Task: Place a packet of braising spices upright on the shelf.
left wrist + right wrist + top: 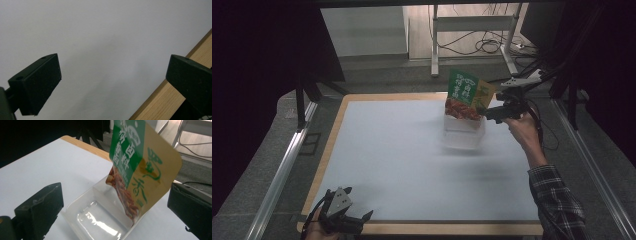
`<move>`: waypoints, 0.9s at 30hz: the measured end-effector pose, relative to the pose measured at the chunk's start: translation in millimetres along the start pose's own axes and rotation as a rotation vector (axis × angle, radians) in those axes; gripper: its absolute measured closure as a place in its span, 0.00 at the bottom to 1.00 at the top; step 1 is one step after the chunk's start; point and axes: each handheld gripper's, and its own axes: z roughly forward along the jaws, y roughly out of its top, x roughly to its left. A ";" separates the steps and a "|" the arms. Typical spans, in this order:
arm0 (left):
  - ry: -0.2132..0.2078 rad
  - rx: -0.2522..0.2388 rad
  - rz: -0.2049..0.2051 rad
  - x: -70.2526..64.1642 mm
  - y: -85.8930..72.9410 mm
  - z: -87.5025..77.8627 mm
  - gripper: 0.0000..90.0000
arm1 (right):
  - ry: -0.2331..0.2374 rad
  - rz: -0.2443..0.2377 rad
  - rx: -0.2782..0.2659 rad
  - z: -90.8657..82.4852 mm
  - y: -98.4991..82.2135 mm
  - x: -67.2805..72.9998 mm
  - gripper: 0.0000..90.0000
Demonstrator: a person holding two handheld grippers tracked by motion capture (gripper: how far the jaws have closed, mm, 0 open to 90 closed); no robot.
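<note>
Item: seasoning packet (pixel 468 95) — stood tilted inside clear plastic tub (pixel 463 134), table's (pixel 412 165) 1 o'clock sector, long axis near upright. Right gripper (pixel 490 113) just beside packet, at its 3 o'clock — jaws spread, grasping nothing. Left gripper (pixel 358 218) released, 7 o'clock edge, far.

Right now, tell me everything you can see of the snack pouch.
The snack pouch is a flat, glossy packet, green on one side of its face and mustard yellow on the other, with white and green characters and a picture of reddish-brown food low down. It stands tilted, its lower end inside the clear plastic container, leaning on the wall. The right gripper is open beside it, jaws not touching.
</note>
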 end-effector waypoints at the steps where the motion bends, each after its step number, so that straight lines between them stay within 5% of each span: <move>1: 0.000 0.000 0.000 0.0 0.0 0.0 0.00 | -0.001 -0.001 0.000 -1.0 -1.5 0.8 0.00; 27: 0.004 0.000 0.004 -0.5 -0.2 -0.1 0.00 | 0.021 -0.050 -0.002 -32.7 -35.5 35.0 0.00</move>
